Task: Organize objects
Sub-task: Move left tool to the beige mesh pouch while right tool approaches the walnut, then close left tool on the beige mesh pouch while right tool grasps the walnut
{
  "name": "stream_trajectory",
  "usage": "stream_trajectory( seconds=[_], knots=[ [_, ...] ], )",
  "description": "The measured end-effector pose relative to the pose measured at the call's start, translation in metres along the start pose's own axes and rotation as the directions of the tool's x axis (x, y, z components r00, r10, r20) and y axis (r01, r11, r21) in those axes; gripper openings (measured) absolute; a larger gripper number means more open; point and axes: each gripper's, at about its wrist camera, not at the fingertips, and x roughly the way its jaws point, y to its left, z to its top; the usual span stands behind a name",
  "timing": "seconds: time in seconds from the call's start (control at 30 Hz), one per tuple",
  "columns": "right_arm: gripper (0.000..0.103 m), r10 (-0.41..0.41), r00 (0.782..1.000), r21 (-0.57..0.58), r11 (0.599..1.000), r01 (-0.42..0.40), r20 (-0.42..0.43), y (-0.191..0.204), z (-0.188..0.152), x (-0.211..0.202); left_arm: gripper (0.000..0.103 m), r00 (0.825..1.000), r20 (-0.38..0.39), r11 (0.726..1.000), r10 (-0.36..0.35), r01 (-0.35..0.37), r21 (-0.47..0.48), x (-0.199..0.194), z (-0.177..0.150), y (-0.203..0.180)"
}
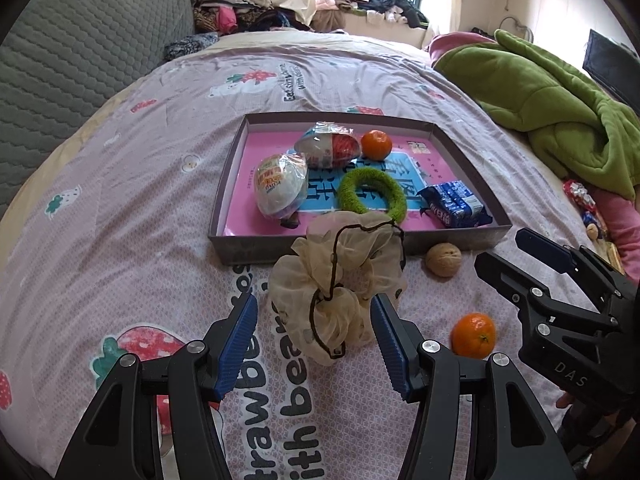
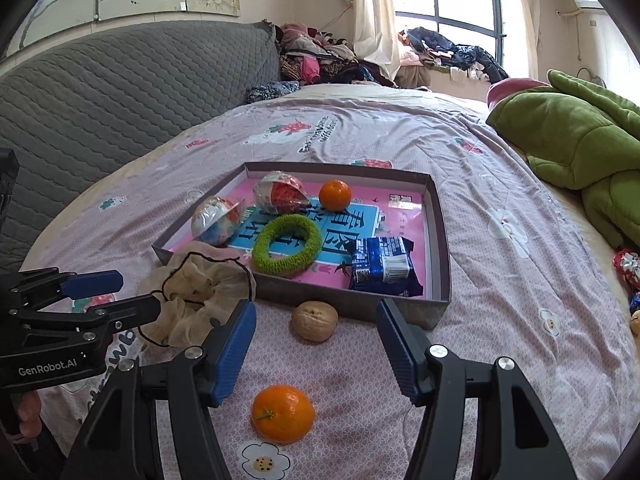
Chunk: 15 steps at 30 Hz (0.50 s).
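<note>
A beige gauze scrunchie (image 1: 344, 280) (image 2: 196, 284) with a dark cord lies on the pink bedspread, against the front wall of a shallow grey tray (image 1: 260, 246) (image 2: 360, 302). My left gripper (image 1: 315, 298) (image 2: 138, 290) hangs open over it, with a finger on each side and neither pad pressing. My right gripper (image 2: 316, 304) (image 1: 500, 248) is open with nothing in it. A walnut (image 2: 314, 320) (image 1: 443, 259) lies just beyond its tips and a loose orange (image 2: 283, 414) (image 1: 474, 335) lies below, between its fingers. In the tray are two wrapped egg-shaped snacks (image 1: 280, 190), another orange (image 1: 376, 145), a green fuzzy ring (image 1: 372, 196) and a blue packet (image 1: 456, 204).
A green blanket (image 1: 560, 92) is heaped on the bed's right side, with small wrapped items (image 1: 580, 200) near its edge. A grey quilted headboard (image 2: 120, 92) rises on the left. Clothes (image 2: 320, 60) are piled at the far end under the window.
</note>
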Motion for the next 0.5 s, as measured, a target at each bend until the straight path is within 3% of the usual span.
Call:
stream_trajectory(
  seconds=[0.5],
  knots=[
    [0.062, -0.032, 0.998, -0.008, 0.999, 0.032, -0.058, 0.005, -0.006, 0.03, 0.06, 1.0, 0.015, 1.0, -0.022, 0.022, -0.017, 0.018, 0.004, 0.003]
  ],
)
